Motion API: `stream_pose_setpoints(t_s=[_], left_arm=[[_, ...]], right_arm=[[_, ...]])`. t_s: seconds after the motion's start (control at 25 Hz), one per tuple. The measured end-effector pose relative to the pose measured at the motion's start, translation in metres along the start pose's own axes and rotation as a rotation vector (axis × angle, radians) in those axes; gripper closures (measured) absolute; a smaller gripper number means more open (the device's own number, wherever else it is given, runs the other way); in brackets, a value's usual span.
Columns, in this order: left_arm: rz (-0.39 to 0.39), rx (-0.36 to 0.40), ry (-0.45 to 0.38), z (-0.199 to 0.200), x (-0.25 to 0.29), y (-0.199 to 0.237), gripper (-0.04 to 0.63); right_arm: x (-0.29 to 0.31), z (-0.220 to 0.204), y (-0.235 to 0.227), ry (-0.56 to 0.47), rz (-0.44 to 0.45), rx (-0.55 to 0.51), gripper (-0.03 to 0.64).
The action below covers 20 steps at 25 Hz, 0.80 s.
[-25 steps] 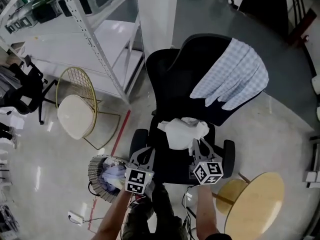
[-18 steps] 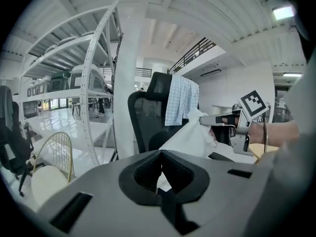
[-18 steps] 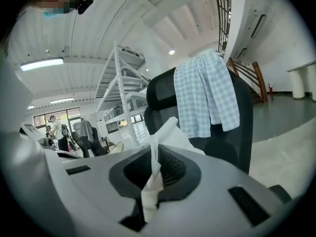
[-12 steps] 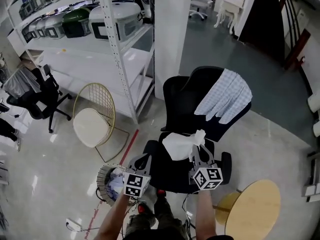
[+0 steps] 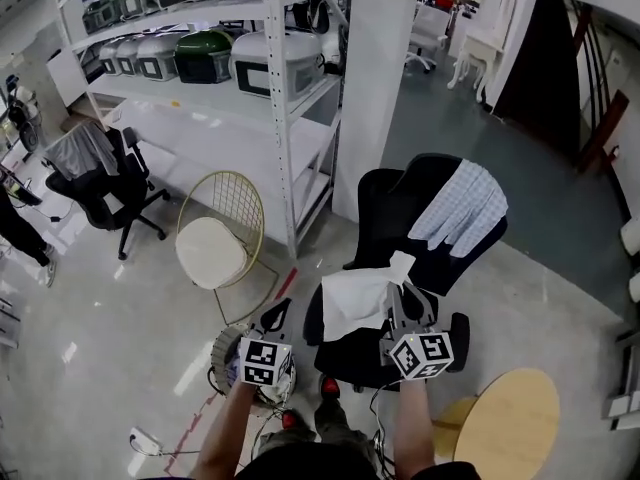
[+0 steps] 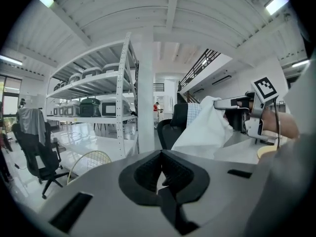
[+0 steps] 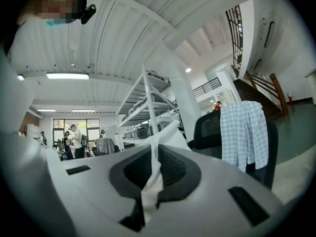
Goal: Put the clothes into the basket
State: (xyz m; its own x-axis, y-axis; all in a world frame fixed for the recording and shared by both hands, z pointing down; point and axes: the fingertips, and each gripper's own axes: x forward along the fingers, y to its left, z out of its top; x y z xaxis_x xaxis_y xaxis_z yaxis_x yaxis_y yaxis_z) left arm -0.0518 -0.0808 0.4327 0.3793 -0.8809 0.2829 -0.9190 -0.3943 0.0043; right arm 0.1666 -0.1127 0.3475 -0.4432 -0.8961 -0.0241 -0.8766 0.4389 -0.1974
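A tall white metal shelf rack [image 5: 270, 68] is standing along the far edge of the shiny grey floor [image 5: 120, 348], and grey and green boxes are sitting on its top shelves. A wide white pillar [image 5: 375, 78] is standing just beside its right end.

In front of the pillar, a black office chair with wheels [image 5: 395, 203] is facing the person. A round wooden table [image 5: 505, 423] is standing near the chair's right front corner. A gold wire chair with a cream seat pad [image 5: 215, 238] is standing well apart on the left.

A blue and white checked cloth [image 5: 462, 206] is hanging over the top right edge of the black chair's back. It is showing in the right gripper view too [image 7: 242, 132].

A plain white cloth [image 5: 360, 298] is hanging in the air over the chair's seat. The right gripper [image 5: 400, 293] is holding it up by one corner. Its jaws are pinching a thin fold of the white cloth [image 7: 170, 132], and the fold is running down between them.

A small round basket with ribbed sides [image 5: 222, 348] is sitting on the floor near the left front corner of the black chair. Some pale clothes are lying in it already.

The left gripper [image 5: 277, 311] is hanging above the basket. Its jaws are pressing together with nothing between them [image 6: 161, 154].
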Motion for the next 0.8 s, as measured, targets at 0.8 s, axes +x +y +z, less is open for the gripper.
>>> stream_pose_setpoints(t_s=[0.8], left_arm=[[0.313, -0.070, -0.044, -0.022, -0.174, 0.102, 0.588]], right_arm=[[0.019, -0.027, 0.228, 0.048, 0.408, -0.012, 0.581]])
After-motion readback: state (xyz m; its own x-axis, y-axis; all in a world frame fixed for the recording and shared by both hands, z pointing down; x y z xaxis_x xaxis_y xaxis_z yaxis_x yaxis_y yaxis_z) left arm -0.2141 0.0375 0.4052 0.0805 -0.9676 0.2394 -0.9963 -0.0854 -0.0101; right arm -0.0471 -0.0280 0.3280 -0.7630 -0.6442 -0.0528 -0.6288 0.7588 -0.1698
